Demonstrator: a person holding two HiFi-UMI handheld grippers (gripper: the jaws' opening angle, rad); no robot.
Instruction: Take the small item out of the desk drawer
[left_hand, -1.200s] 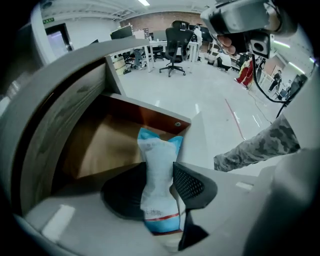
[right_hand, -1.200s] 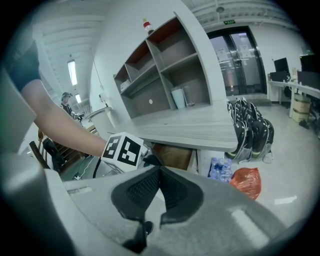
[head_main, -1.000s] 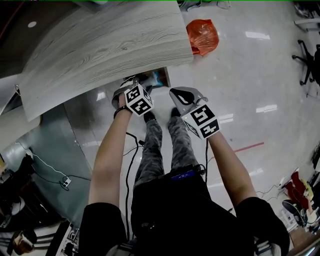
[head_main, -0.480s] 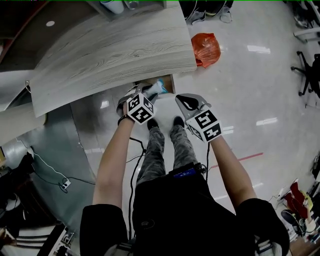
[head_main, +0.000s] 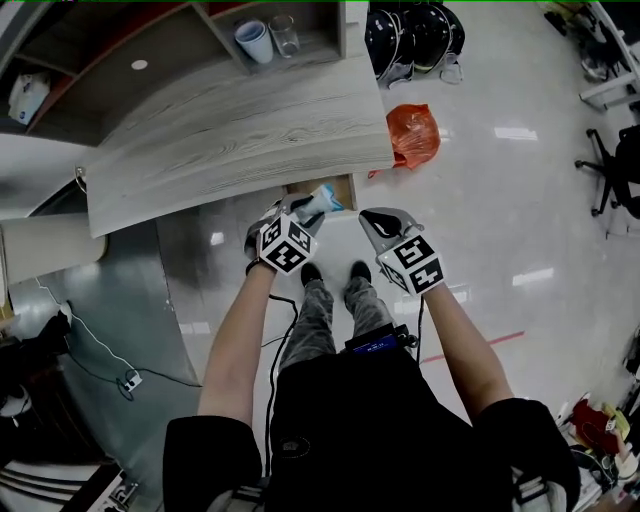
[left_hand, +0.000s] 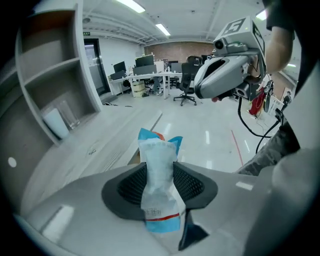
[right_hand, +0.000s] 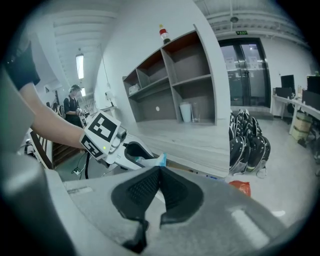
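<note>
A small blue-and-white packet (left_hand: 159, 187) stands upright between the pads of my left gripper (left_hand: 160, 180), which is shut on it. In the head view the left gripper (head_main: 298, 210) holds the packet (head_main: 325, 198) just in front of the open desk drawer (head_main: 346, 186), under the edge of the wooden desk (head_main: 230, 130). My right gripper (head_main: 378, 222) hangs beside it to the right, shut and empty. The right gripper view shows its own pads touching (right_hand: 159, 172), with the left gripper (right_hand: 131, 151) and the packet (right_hand: 159, 160) beyond.
An orange plastic bag (head_main: 413, 135) lies on the shiny floor right of the desk. Black bags (head_main: 410, 40) stand behind it. A cup (head_main: 253, 42) sits in the desk's shelf unit. Cables (head_main: 100, 350) trail on the floor at the left. The person's legs (head_main: 335, 300) stand below the grippers.
The packet has come into sight in the left gripper's jaws at the drawer. The head camera has tilted up, so the desk sits lower and the shelves show.
</note>
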